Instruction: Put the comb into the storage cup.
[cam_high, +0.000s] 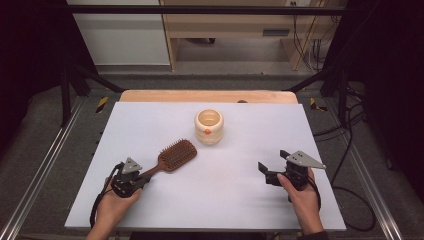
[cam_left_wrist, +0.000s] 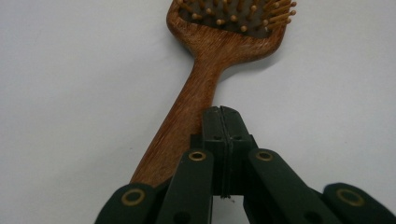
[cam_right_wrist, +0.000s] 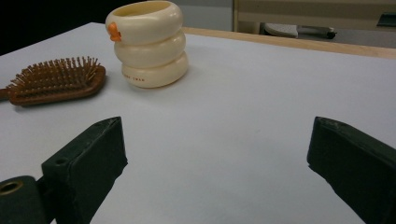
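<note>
— Wooden hairbrush (cam_high: 172, 157) first: where do we have it?

— It lies flat on the pale table (cam_high: 150, 125), bristles up, left of centre. Its head points toward the far side and the cream pot (cam_high: 209, 126), and its handle runs back toward our left gripper (cam_high: 131, 175).

— Are we holding that handle?

— No. In the left gripper view our two black jaws are pressed together with nothing between them. They sit above the handle, just to its right side; the brush handle (cam_left_wrist: 187, 116) passes beneath and beside them. Whether the jaw tips touch the wood we cannot tell.

— And the other side?

— Our right gripper (cam_high: 272, 170) hovers low over bare table at the right, well apart from the brush. Its jaws stand wide apart and empty, and the right gripper view looks between them across the surface.

— What do we see from there?

— The pot (cam_right_wrist: 148, 44), shaped like three stacked rings with a small orange mark near the rim, stands upright. The brush head (cam_right_wrist: 58, 81) lies just left of it, near but not touching.

— The pot's contents?

— From the high view its inside looks empty.
</note>
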